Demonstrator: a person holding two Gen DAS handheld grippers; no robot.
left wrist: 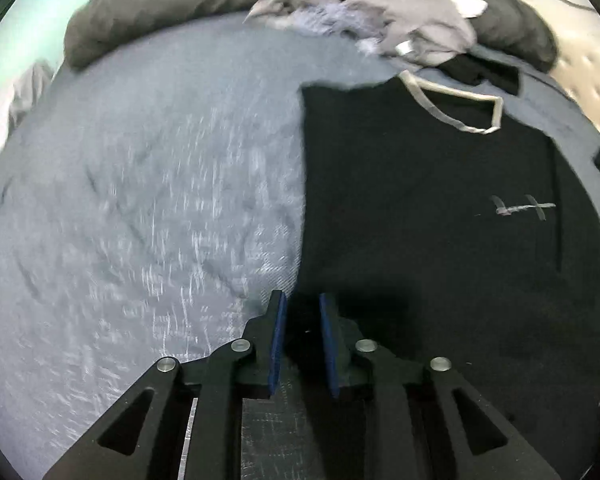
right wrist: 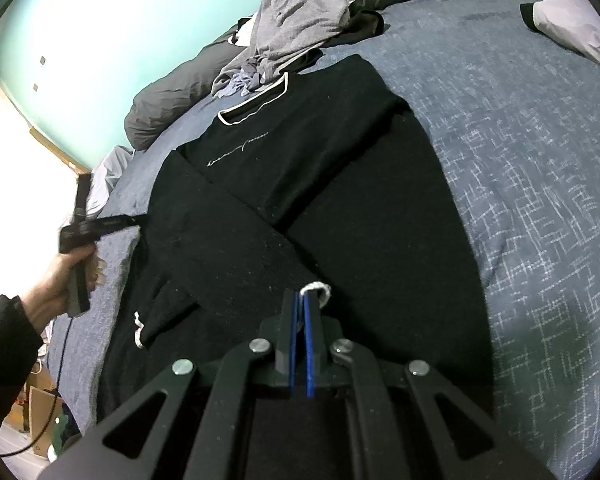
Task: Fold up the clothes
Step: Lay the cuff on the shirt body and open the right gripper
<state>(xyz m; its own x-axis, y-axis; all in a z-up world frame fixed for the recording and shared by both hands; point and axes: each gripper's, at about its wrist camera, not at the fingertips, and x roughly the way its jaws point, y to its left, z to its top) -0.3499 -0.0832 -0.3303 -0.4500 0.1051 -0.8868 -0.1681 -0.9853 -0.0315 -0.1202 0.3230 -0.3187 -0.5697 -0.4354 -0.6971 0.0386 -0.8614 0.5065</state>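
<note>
On the bed, a blue-grey bedspread (right wrist: 520, 160) with a pale crosshatch weave carries a black sweater (right wrist: 340, 184), laid flat with both sleeves folded across its body. Its neckline has a cream trim, and a thin line of pale script runs across the chest (right wrist: 238, 151); the letters are too small to read. In the left wrist view the same marking is only a blurred pale streak.

At the far left of the right wrist view, a person's hand (right wrist: 66, 276) in a dark sleeve grips the handle of the left hand-held gripper (left wrist: 302, 300), which reaches toward the sweater's left edge. Seen from its own camera, its blue-padded fingers (left wrist: 278, 332) stand slightly apart over that edge of the sweater, with no fabric caught between them.

In the middle, the right hand-held gripper (right wrist: 301, 298) has its blue pads pressed together, pinching the cream-ribbed cuff (right wrist: 318, 290) of one sleeve, low on the sweater's body. The other sleeve's cream cuff (right wrist: 138, 330) lies near the left hem.

Beyond the collar, a heap of grey and white clothes (right wrist: 296, 24) sits against a long dark grey pillow (right wrist: 172, 100) at the head of the bed, under a mint-green wall (right wrist: 120, 20).
</note>
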